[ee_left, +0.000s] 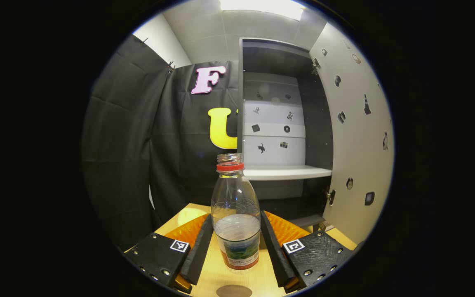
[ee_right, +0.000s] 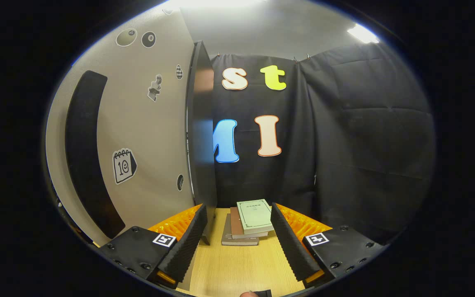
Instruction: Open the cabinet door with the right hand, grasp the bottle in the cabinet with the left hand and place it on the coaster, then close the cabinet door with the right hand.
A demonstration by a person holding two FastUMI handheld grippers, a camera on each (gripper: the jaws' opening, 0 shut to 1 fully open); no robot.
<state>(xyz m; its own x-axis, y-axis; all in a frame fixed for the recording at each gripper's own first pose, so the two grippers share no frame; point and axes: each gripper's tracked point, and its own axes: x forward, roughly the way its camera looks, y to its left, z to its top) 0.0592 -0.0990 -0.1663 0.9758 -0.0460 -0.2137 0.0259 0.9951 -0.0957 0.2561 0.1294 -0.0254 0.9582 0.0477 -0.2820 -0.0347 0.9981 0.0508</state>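
A clear plastic bottle [ee_left: 236, 214] with a red neck ring, no cap and a little water stands upright between the fingers of my left gripper [ee_left: 236, 220], which is shut on its lower body. A dark round coaster [ee_left: 233, 291] lies on the wooden table [ee_left: 212, 272] just in front of the bottle's base. Behind it the cabinet [ee_left: 281, 123] is open, its door [ee_left: 357, 136] swung out to the right. My right gripper [ee_right: 237, 212] is open. The door's edge [ee_right: 200, 156] stands just inside its left finger, and the door's face [ee_right: 146, 136] with a dark handle [ee_right: 83, 156] spreads to the left.
A white shelf [ee_left: 287, 172] crosses the cabinet at mid height. A stack of books [ee_right: 248, 225] lies on the table ahead of the right gripper. Black cloth walls close in the booth behind and on both sides.
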